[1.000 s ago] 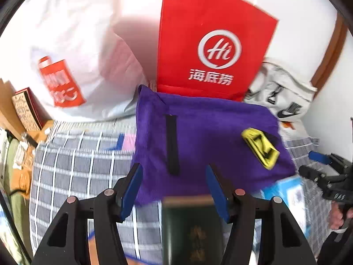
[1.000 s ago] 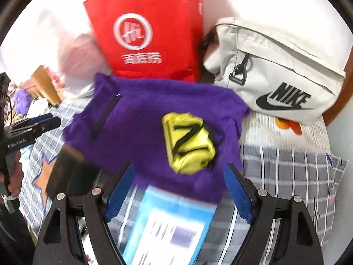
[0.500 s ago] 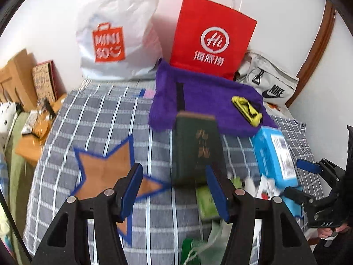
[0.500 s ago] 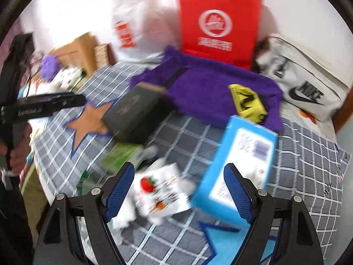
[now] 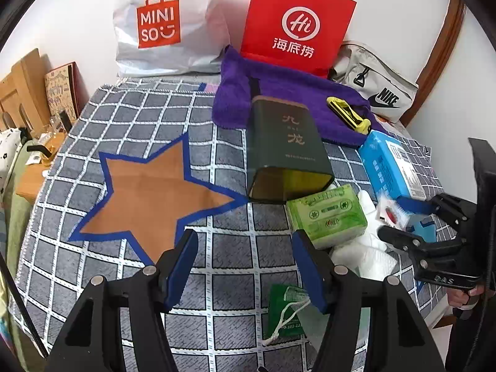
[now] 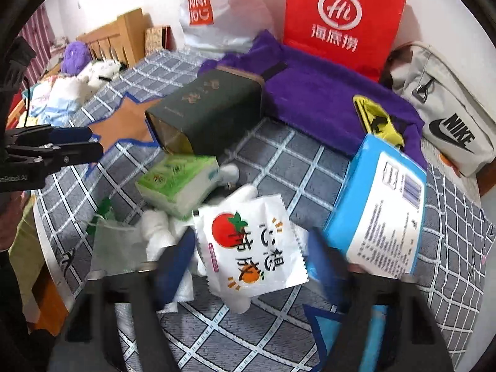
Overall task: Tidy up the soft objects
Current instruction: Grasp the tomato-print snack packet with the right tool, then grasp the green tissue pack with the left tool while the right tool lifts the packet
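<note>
The white snack packet [image 6: 252, 245] printed with a tomato lies on crumpled white tissue, just in front of the green tissue pack [image 6: 178, 183] and beside the blue box [image 6: 379, 210]. The right gripper [image 6: 248, 263] straddles it, jaws closing, the packet between the blue pads but seemingly not yet pinched. The left gripper [image 5: 245, 266] hangs spread and opening over the checked blanket [image 5: 130, 117], holding nothing. The packet looks light, crinkly and slick; a grip across its flat middle, not the sealed edge, should hold best.
</note>
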Demonstrator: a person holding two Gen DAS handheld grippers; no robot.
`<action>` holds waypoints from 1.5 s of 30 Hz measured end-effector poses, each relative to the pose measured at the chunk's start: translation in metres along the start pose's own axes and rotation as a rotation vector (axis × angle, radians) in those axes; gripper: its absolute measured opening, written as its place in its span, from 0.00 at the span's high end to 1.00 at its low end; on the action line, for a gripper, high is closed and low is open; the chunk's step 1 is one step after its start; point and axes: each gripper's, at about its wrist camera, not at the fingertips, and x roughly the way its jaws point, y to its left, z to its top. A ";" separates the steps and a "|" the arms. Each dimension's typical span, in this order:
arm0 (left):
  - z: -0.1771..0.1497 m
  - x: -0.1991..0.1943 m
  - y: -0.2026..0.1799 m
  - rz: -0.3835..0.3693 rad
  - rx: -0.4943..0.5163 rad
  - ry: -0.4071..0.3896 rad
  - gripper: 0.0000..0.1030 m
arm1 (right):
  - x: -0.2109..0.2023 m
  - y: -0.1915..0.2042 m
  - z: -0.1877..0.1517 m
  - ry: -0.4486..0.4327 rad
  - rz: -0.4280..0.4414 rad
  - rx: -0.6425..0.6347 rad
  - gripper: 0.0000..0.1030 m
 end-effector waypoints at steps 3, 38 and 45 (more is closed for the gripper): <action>-0.003 0.001 0.000 -0.011 -0.001 0.000 0.41 | 0.000 -0.004 -0.002 0.004 0.014 0.021 0.56; 0.010 0.077 -0.061 -0.198 -0.065 0.125 0.19 | -0.043 -0.070 -0.089 -0.061 0.030 0.268 0.94; 0.012 0.079 -0.062 -0.207 -0.074 0.101 0.24 | -0.027 -0.070 -0.089 -0.040 0.039 0.275 0.94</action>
